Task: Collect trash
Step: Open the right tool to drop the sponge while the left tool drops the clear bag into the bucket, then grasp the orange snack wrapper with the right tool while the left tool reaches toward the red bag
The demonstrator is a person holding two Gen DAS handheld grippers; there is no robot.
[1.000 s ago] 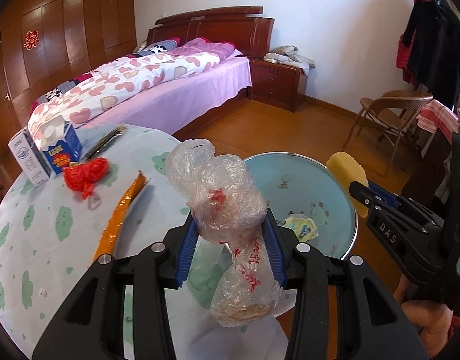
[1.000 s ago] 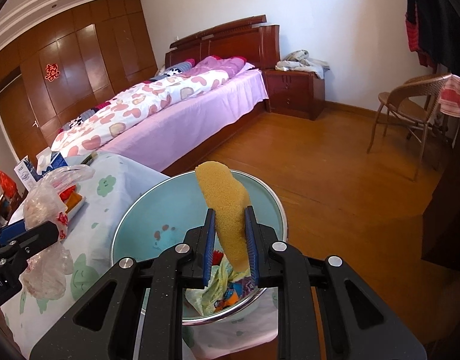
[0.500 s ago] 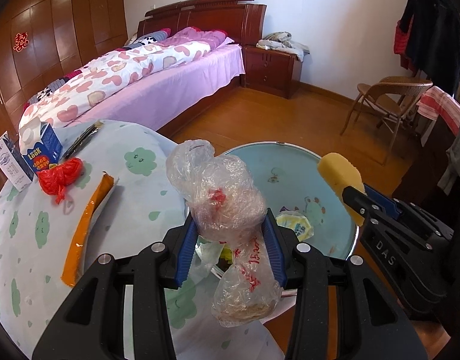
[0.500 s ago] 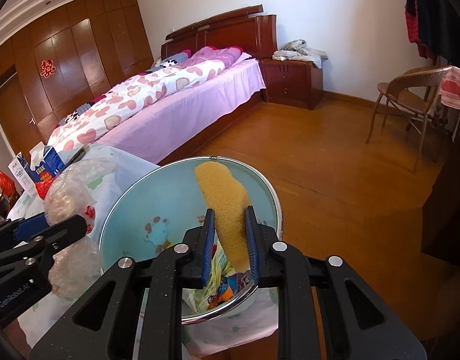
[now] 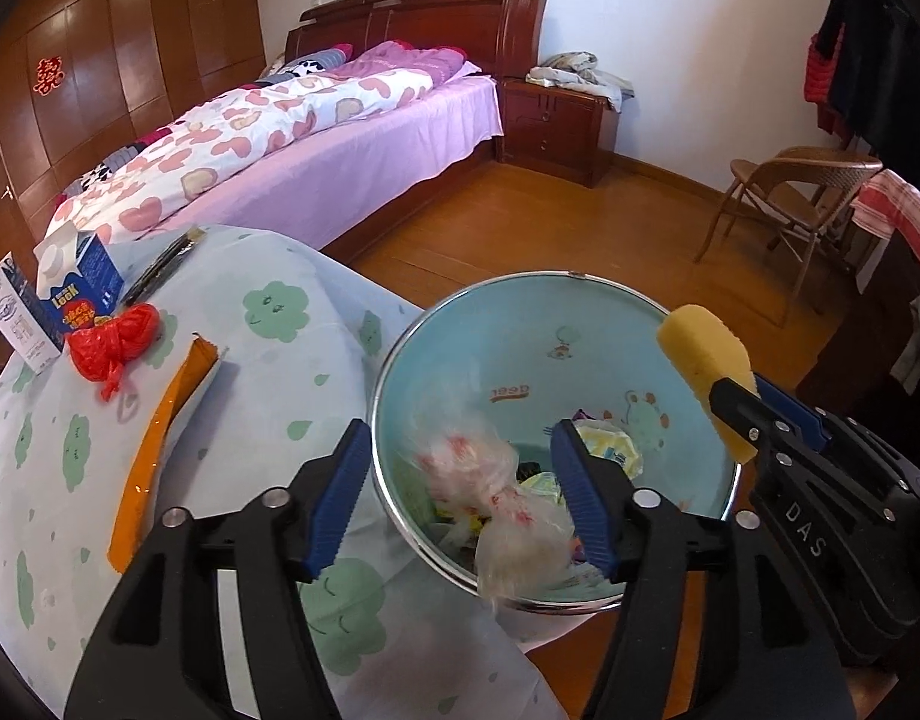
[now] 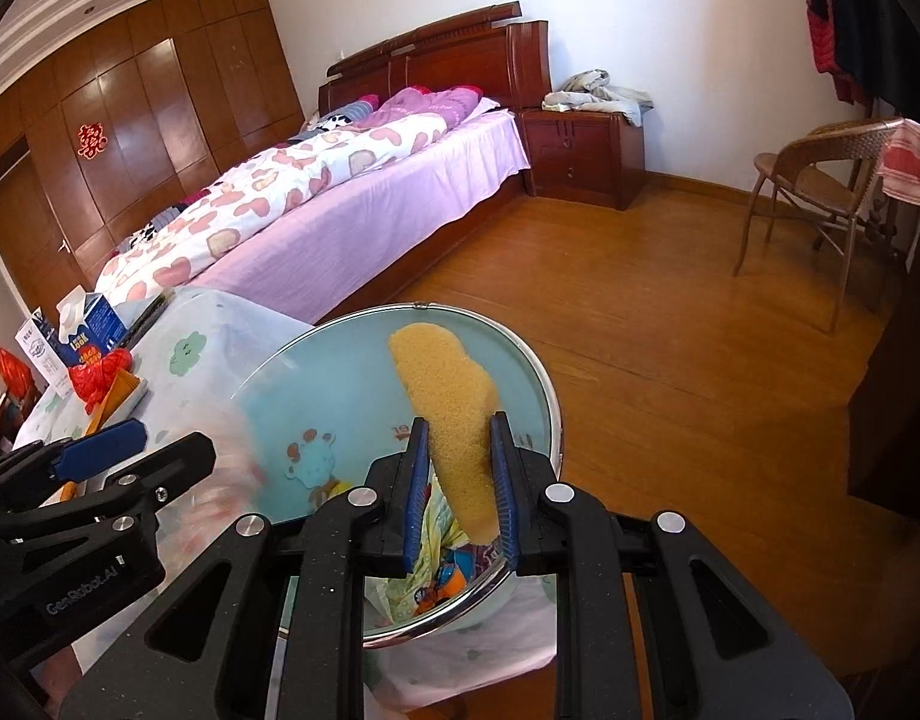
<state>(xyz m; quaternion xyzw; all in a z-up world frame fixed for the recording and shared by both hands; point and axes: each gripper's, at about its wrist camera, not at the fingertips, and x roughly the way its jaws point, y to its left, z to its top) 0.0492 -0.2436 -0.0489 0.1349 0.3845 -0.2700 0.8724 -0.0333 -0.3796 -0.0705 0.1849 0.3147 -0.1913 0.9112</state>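
A light blue basin (image 5: 520,324) with a metal rim sits at the table's edge and holds several wrappers. My left gripper (image 5: 463,498) is open above the basin's near side. A clear plastic bag (image 5: 496,504), blurred, is loose between the jaws and dropping into the basin. My right gripper (image 6: 460,486) is shut on a yellow sponge (image 6: 454,414) and holds it over the basin (image 6: 340,396). The sponge also shows in the left wrist view (image 5: 703,360).
On the cloud-print tablecloth (image 5: 268,360) lie an orange wrapper (image 5: 160,438), a red knotted bag (image 5: 115,342), a blue carton (image 5: 79,288) and a white box (image 5: 10,312). A bed (image 5: 316,144), a nightstand (image 5: 556,114) and a wicker chair (image 5: 802,192) stand beyond.
My left gripper has opened and let go of the plastic bag, which is falling into the basin. Both grippers have moved closer over the basin. The right gripper still holds the sponge.
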